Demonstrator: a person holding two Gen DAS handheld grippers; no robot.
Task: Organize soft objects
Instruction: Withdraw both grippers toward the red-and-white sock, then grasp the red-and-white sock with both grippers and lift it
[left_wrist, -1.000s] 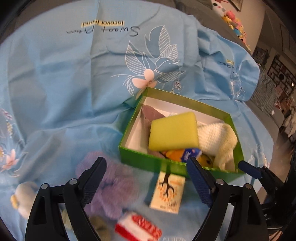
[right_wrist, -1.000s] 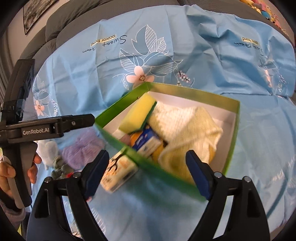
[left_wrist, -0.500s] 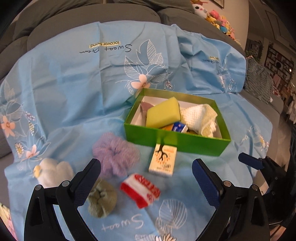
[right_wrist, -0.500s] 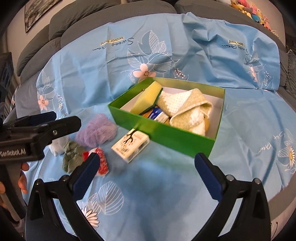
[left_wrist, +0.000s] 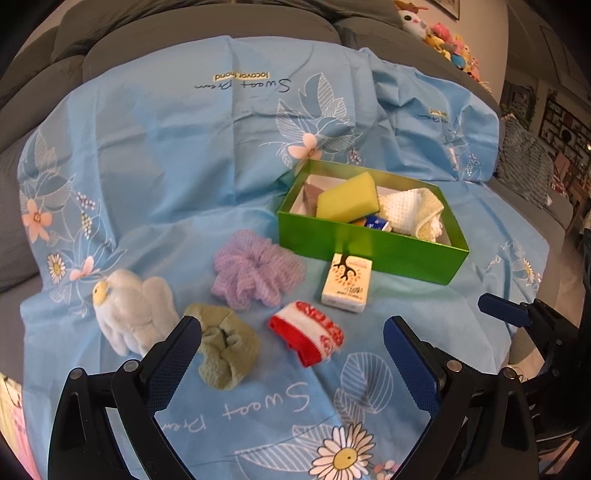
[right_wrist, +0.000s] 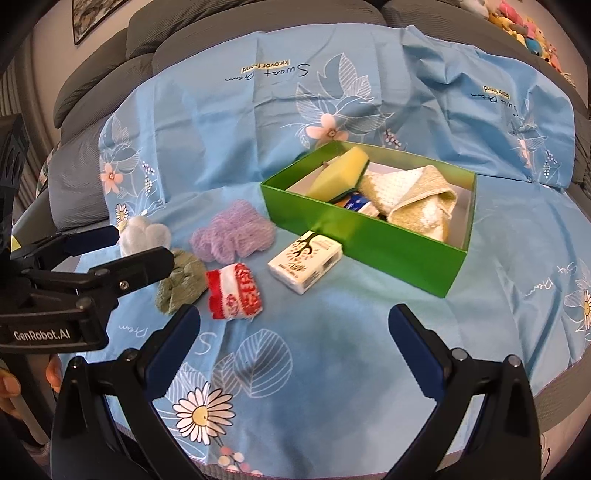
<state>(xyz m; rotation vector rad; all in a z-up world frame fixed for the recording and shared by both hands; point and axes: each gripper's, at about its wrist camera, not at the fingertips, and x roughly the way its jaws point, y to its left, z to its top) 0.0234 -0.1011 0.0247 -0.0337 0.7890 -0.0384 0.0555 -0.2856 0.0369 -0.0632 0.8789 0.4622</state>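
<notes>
Flanking rigid green box (left_wrist: 369, 247): fluffy lilac puff (left_wrist: 255, 273), knitted rolls.

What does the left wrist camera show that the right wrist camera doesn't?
Only the left wrist view shows the white plush's yellow face and the brown item in the box's corner. Only the right wrist view shows the hand holding the left gripper and the framed picture. Both show the green box, sponge, purple scrunchie, tissue pack and red sock.

Grey sofa (left_wrist: 207, 26) draped in a blue floral sheet (left_wrist: 166, 155).
</notes>
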